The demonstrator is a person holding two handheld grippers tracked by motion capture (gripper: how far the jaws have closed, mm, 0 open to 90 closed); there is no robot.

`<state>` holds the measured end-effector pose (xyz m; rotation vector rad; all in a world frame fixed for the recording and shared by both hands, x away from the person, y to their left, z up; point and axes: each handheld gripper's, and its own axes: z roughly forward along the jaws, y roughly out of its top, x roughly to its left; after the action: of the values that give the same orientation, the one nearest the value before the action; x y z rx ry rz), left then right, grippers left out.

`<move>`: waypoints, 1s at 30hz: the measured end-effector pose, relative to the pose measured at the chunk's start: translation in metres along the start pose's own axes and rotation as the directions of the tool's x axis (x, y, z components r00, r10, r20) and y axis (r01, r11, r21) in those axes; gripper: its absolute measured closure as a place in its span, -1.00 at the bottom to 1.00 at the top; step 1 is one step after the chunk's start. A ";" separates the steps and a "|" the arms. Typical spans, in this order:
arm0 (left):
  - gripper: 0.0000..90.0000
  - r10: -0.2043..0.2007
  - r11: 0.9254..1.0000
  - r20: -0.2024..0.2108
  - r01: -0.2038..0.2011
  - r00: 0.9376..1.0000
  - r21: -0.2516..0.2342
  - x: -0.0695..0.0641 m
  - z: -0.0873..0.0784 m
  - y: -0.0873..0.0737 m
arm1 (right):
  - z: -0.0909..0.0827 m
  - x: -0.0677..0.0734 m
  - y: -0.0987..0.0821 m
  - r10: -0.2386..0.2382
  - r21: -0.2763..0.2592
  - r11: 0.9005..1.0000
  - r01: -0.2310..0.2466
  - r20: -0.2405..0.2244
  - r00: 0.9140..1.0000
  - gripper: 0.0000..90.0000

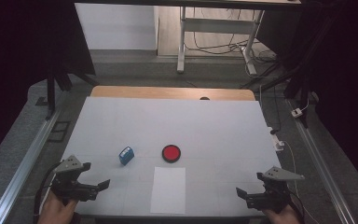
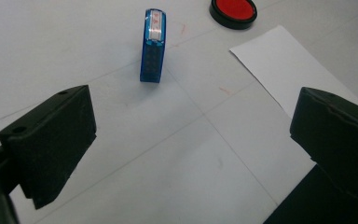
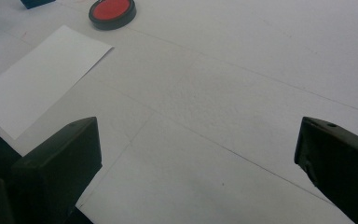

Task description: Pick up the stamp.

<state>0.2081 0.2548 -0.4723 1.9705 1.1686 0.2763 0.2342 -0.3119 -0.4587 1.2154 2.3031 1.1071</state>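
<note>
- In the high view we see a white bench from above, with a person's two hands entering at the bottom edge, each holding a two-jawed claw.
- Our left claw sits at the lower left of the frame, jaws spread wide and holding nothing. In the left gripper view its jaws stand far apart at the lower left and right edges.
- Our right claw sits at the lower right of the frame, also spread wide and empty, well apart from everything on the bench.
- A small blue self-inking stamp stands just left of centre, nearest the left claw. In the left gripper view the stamp is at the upper middle, ahead of the jaws and not touching them.
- A round red ink pad in a black case lies just right of the stamp, near centre.
- A blank white sheet of paper lies at the lower middle, between the two claws, below the pad.
- We judge that the work is at its start: nothing is gripped, and the left claw looks aimed at the stamp.
- The next move, we think, calls for bringing the left claw forward until its jaws straddle the stamp's narrow sides, then closing without tipping it.
</note>
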 end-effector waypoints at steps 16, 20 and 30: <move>-1.00 0.030 1.000 0.004 -0.030 1.000 -0.003 0.007 0.023 0.019 | 0.000 0.000 0.000 -0.004 0.009 1.000 0.004 0.003 1.000 -0.98; -1.00 0.043 0.999 -0.003 -0.043 0.999 0.007 0.008 0.029 0.025 | 0.001 0.000 0.000 -0.005 0.010 1.000 0.005 0.003 1.000 -0.98; -1.00 0.091 0.996 -0.013 -0.091 0.996 0.021 0.012 0.045 0.036 | 0.001 0.001 0.000 -0.008 0.014 1.000 0.008 -0.001 1.000 -0.98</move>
<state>0.2622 0.2318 -0.4775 2.0457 1.0953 0.3268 0.2348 -0.3105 -0.4593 1.2100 2.3183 1.0906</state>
